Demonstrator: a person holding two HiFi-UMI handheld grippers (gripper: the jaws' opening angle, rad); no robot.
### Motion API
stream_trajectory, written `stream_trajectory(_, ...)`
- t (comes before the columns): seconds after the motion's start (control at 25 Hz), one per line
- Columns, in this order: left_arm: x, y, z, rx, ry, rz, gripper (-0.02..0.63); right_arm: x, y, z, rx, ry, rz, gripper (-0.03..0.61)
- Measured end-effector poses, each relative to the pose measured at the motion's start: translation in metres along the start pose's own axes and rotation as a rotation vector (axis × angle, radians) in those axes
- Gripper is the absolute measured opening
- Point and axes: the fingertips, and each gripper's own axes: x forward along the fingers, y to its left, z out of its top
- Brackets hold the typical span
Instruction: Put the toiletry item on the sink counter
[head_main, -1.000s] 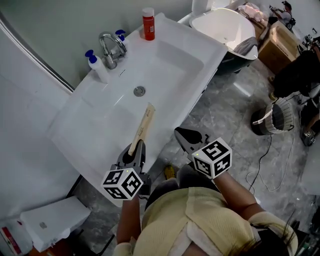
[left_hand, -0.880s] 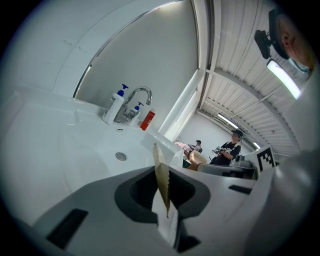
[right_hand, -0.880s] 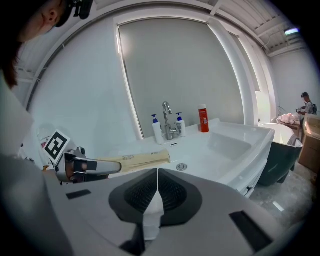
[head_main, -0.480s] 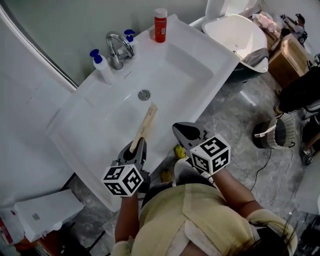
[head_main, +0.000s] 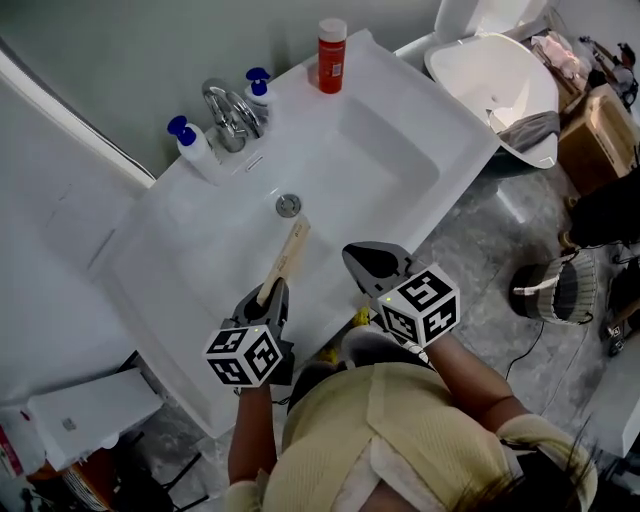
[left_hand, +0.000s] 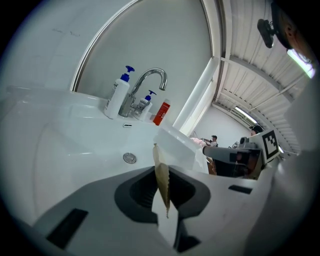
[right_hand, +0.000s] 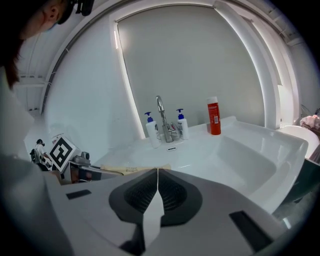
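The white sink counter (head_main: 150, 262) fills the middle of the head view, its basin sunk into the right part, and a white toilet (head_main: 495, 80) stands beyond its far right end. The person, in a pale yellow top (head_main: 400, 440), stands at the counter's near edge with both tools held out over it.

The left gripper (head_main: 272, 292) has its jaws pinched narrow on the near end of the toiletry item (head_main: 285, 258) – a long, flat, tan pack that reaches out over the basin, its far end close to the drain. From its own camera the pack (left_hand: 161, 182) stands on edge between the pads. The right gripper (head_main: 372, 262) hangs just beside it over the basin's near rim; its own view shows the jaws pressed together on nothing.

Along the back edge stand a red bottle (head_main: 331, 56), a chrome faucet (head_main: 228, 108) and two blue-capped pump bottles (head_main: 190, 145) – one on either side of the faucet. The drain (head_main: 288, 205) lies in the basin
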Motion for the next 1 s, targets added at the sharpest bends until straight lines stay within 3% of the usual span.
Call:
stream_trajectory(0.4,0.036,0.006,-0.002,-0.038,0.053,0.03,0.06,0.019,-0.036,0.003,0.018,0.037,0.033,0.028)
stream_trajectory(1.0,0.065,0.033,-0.024,-0.105,0.131,0.099,0.061,0.044,-0.04,-0.003,0.024,0.087,0.12,0.028)
